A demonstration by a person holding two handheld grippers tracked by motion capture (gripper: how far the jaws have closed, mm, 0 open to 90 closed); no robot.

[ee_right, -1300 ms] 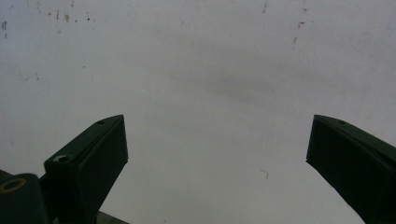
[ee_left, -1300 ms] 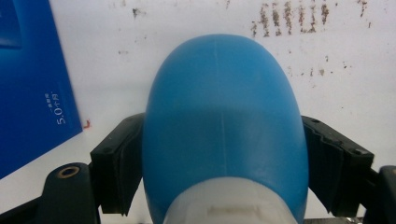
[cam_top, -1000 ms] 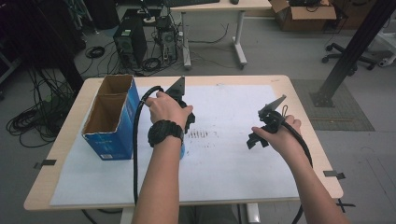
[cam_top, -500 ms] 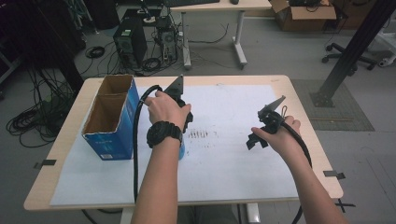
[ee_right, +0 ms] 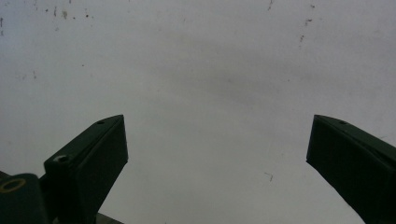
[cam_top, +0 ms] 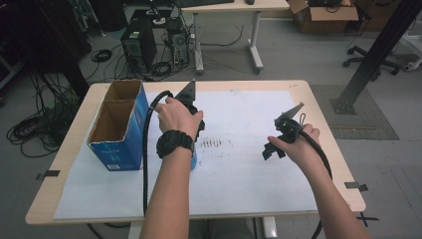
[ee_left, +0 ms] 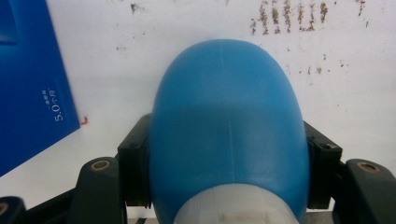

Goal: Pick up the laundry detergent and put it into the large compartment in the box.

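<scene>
Left gripper (ee_left: 227, 186) clamped on blue egg-shaped object (ee_left: 227, 126): black pads pressed against both flanks, jaws just closed in on it. Rounded blue end pointing away from the camera, paler grey-white band at the near end, faint seam down the middle. Exact type of object not clear. Sitting low over white paper sheet (cam_top: 249, 164) on the bench (cam_top: 74, 149); contact with the sheet not confirmable. In high view, mostly hidden under left hand (cam_top: 176, 117); sliver of blue visible just below the wrist, beside the black wristwatch (cam_top: 174, 143).

Blue cardboard box (cam_top: 119, 144) just to the left of that hand, open top, divider splitting it into two compartments, standing on the sheet's left edge. Same box at left edge of left gripper view, white "5.0" print on its side. Near the object but apart.

Patch of dark smudge marks (cam_top: 211, 143) on the sheet, between the two hands.

Right gripper (ee_right: 217, 144) wide apart, nothing between the jaws, aimed down at bare paper. Held in right hand (cam_top: 296, 144), well apart from the left, toward the right of the sheet.
</scene>
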